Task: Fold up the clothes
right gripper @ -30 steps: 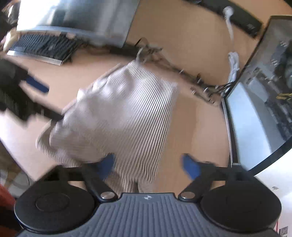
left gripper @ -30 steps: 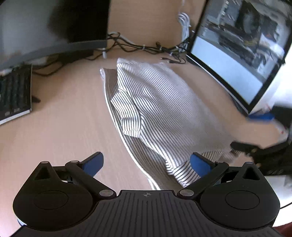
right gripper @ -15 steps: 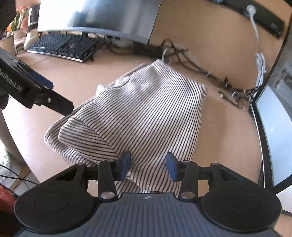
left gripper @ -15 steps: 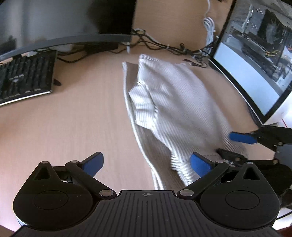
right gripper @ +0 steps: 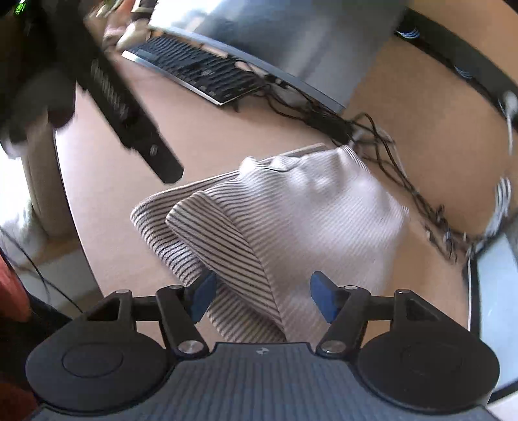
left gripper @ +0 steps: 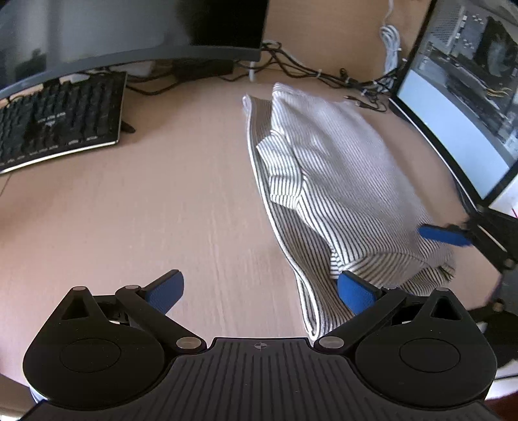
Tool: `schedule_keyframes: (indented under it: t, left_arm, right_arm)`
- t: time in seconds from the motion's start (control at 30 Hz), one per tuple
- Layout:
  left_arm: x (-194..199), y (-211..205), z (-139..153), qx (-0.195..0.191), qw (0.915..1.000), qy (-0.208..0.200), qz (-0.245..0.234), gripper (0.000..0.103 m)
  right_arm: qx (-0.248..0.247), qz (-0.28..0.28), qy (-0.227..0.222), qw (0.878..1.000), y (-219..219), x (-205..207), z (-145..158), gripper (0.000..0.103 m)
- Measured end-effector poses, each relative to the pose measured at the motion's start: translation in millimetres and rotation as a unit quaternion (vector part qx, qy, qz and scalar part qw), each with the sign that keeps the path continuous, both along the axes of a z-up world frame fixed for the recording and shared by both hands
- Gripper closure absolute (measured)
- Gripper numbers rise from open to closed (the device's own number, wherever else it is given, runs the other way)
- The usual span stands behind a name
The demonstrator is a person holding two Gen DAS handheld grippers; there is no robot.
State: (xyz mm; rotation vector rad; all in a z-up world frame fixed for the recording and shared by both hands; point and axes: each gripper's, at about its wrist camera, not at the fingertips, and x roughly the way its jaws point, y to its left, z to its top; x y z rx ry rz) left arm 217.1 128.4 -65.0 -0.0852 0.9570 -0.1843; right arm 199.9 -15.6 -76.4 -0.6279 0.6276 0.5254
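A white garment with thin dark stripes (left gripper: 336, 191) lies folded in a loose bundle on the wooden desk (left gripper: 162, 210); it also shows in the right wrist view (right gripper: 291, 220). My left gripper (left gripper: 260, 291) is open and empty, low over the desk, its right finger at the garment's near edge. My right gripper (right gripper: 264, 293) is open, with the garment's near fold lying between its blue pads without being pinched. One of its blue fingers (left gripper: 443, 234) shows at the garment's right side in the left wrist view. The left gripper's black body (right gripper: 129, 107) shows blurred at upper left.
A black keyboard (left gripper: 55, 119) lies at the back left under a curved monitor (left gripper: 129, 29). A second monitor (left gripper: 459, 107) stands at the right. A tangle of black cables (left gripper: 323, 74) runs along the back behind the garment.
My right gripper has opened wider and swung over the garment's near fold. My left gripper has shifted a little; it stays open. The garment lies about as before.
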Motion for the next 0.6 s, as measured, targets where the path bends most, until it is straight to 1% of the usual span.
schedule_keyframes:
  t: [0.03,0.07,0.1,0.13,0.17,0.23,0.27,0.33,0.37,0.4,0.47,0.53,0.57,0.6]
  left_arm:
    - [-2.1,0.4,0.9,0.002,1.0,-0.001,-0.004,0.0]
    - [-4.3,0.8,1.8,0.005,1.0,-0.003,-0.007,0.0]
    - [-6.6,1.2,2.2,0.006,0.9999,-0.003,-0.008,0.0]
    - [-7.6,3.0,1.6,0.005,0.9999,-0.002,-0.009,0.0]
    - [-8.6,4.8,0.9,0.004,0.9999,-0.001,-0.009,0.0]
    - [-10.3,8.2,-2.3,0.001,1.0,0.005,-0.006,0.0]
    - [-10.2,9.4,-4.5,0.001,0.9999,0.01,-0.005,0.0]
    - [-9.4,11.1,-8.8,0.002,0.9998,0.02,-0.002,0.0]
    - [-8.8,11.4,-10.1,0.003,0.9997,0.023,-0.002,0.0]
    - [-8.1,11.7,-11.4,0.005,0.9997,0.025,-0.001,0.0]
    - [-6.8,12.9,-11.1,0.005,0.9996,0.026,-0.003,0.0]
    - [-5.5,14.1,-10.1,0.002,0.9996,0.026,-0.007,0.0]
    - [-5.2,13.8,-9.6,0.001,0.9996,0.025,-0.009,0.0]
    - [-4.9,13.4,-9.1,0.0,0.9996,0.025,-0.011,0.0]
  right_arm:
    - [0.011,-0.006,0.006,1.0,0.3,3.9,2.3,0.045]
    - [0.045,-0.027,0.031,0.998,-5.2,11.9,7.1,0.056]
    - [0.091,-0.058,0.064,0.992,-14.7,22.1,12.7,0.058]
    - [0.138,-0.088,0.097,0.982,-24.2,32.4,18.4,0.059]
    - [0.173,-0.111,0.122,0.971,-32.7,40.5,21.7,0.06]
    - [0.221,-0.141,0.156,0.952,-47.6,52.5,23.3,0.06]
    - [0.225,-0.142,0.162,0.95,-48.8,53.6,22.7,0.06]
    - [0.184,-0.109,0.153,0.965,-36.1,44.1,18.1,0.057]
    - [0.156,-0.086,0.146,0.973,-26.6,37.0,15.6,0.052]
    - [0.135,-0.068,0.139,0.979,-19.5,30.3,14.6,0.045]
    - [0.118,-0.048,0.131,0.983,-14.9,22.3,16.5,0.04]
    - [0.104,-0.034,0.118,0.987,-14.2,15.6,19.0,0.039]
    - [0.089,-0.023,0.108,0.99,-12.7,12.1,18.9,0.038]
    - [0.069,-0.01,0.095,0.993,-10.3,6.9,18.3,0.034]
